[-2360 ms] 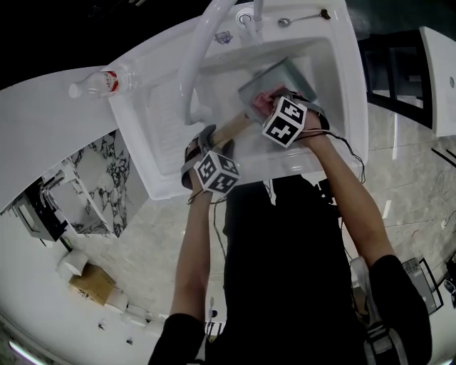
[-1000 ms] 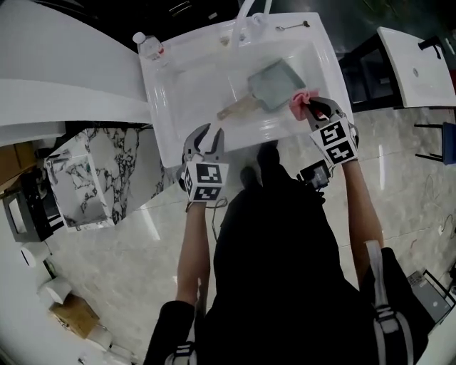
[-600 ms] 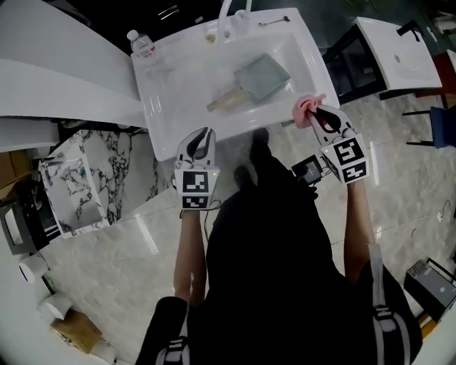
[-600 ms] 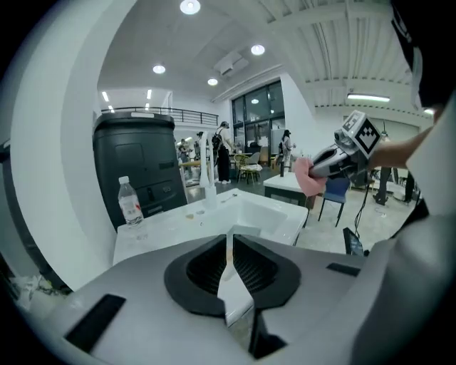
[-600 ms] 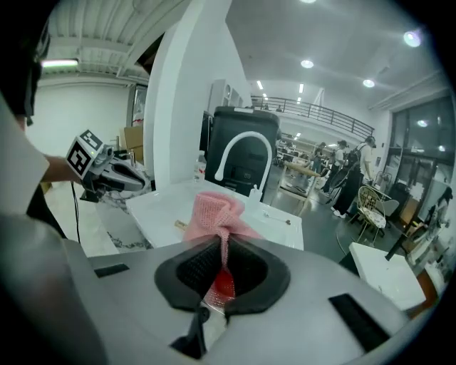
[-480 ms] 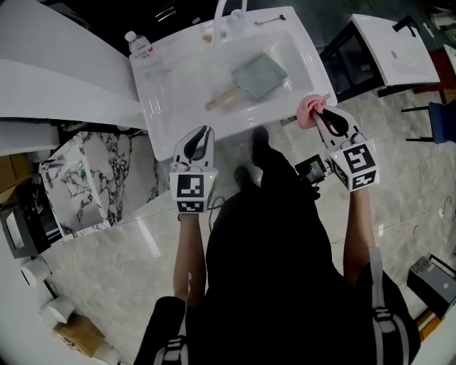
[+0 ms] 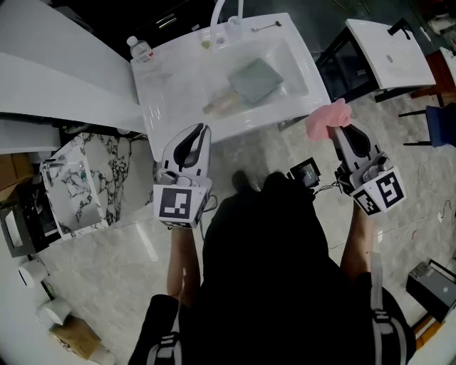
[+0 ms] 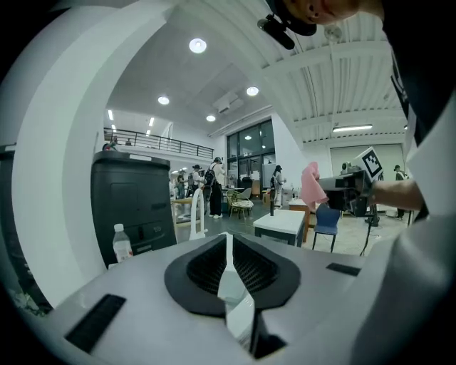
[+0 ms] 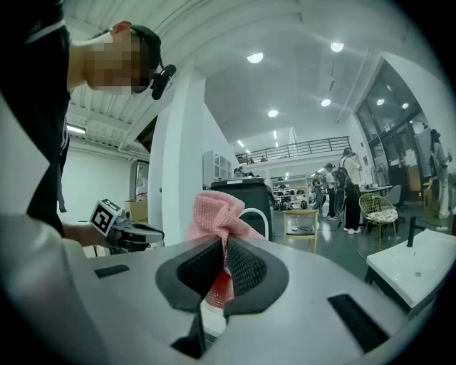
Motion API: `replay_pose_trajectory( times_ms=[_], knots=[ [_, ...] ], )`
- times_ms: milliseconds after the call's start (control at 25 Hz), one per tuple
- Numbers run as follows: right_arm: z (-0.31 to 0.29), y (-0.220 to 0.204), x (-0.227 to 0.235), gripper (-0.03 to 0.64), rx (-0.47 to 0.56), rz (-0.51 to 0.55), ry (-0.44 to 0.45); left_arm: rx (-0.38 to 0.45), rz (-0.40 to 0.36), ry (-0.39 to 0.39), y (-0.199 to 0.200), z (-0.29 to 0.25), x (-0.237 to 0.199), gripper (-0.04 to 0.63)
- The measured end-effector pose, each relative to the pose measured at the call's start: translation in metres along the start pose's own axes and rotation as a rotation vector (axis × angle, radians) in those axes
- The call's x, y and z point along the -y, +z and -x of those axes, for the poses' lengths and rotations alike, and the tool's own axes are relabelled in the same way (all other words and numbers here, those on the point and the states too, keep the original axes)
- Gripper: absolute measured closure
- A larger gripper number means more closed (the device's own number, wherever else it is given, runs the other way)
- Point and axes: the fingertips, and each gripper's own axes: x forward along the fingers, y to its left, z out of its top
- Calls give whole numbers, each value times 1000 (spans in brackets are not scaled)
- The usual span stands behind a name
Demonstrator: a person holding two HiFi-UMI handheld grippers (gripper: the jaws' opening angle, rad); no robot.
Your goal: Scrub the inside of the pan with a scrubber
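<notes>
The grey square pan lies in the white sink, its wooden handle pointing to the lower left. Both grippers are raised well in front of the sink, apart from the pan. My left gripper is shut with nothing between its jaws. My right gripper is shut on the pink mesh scrubber, which bunches out above the jaws. The left gripper view also catches the scrubber held off to the right.
A water bottle stands at the sink's back left corner, with the faucet at the back. A second white basin is on the right, a marbled cabinet on the left. People stand far off in the hall.
Both grippers have risen and drawn back from the sink. The left one let go of the pan handle and shut empty. The right one carried the pink scrubber out of the pan.
</notes>
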Motion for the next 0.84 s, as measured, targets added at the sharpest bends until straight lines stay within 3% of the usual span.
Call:
replay_pose_trajectory(
  times_ms=[240, 840],
  knots=[
    [10, 7, -12, 583, 10, -6, 25, 29, 11, -21, 12, 1, 14, 541],
    [-6, -6, -35, 583, -10, -14, 33, -41, -2, -45, -8, 12, 5, 541]
  ],
)
